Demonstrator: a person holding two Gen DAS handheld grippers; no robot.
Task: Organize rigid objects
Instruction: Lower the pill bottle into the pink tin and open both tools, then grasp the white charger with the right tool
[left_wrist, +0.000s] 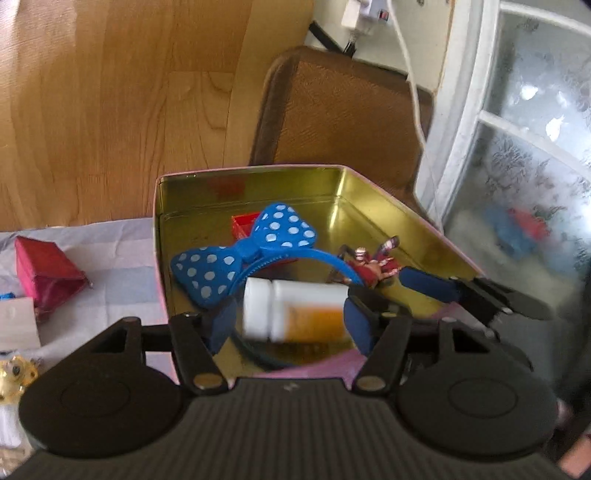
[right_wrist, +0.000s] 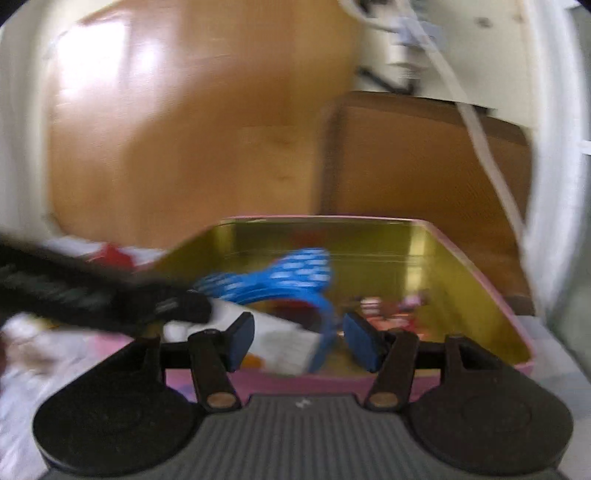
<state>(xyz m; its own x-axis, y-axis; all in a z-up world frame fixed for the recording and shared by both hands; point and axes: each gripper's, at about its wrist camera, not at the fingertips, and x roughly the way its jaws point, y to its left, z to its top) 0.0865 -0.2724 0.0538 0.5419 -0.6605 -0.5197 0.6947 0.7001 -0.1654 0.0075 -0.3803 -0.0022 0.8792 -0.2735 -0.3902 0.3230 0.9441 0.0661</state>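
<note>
A pink tin with a gold inside (left_wrist: 373, 206) holds a blue polka-dot bow headband (left_wrist: 243, 254), a small red box (left_wrist: 242, 225) and a small figurine (left_wrist: 373, 266). My left gripper (left_wrist: 290, 321) is over the tin's near edge, jaws wide apart, with a white pill bottle with an orange label (left_wrist: 295, 310) lying blurred between the pads, apparently loose. My right gripper (right_wrist: 299, 341) is open and empty at the tin's near edge (right_wrist: 258, 380). The bottle (right_wrist: 273, 343), headband (right_wrist: 295, 277) and left gripper's finger (right_wrist: 110, 299) show in its blurred view.
A pink-red pouch (left_wrist: 48, 273), a white card (left_wrist: 16, 325) and a yellow trinket (left_wrist: 16, 369) lie on the pale cloth left of the tin. A brown chair back (left_wrist: 343, 110) stands behind it. A frosted window (left_wrist: 524, 147) is on the right.
</note>
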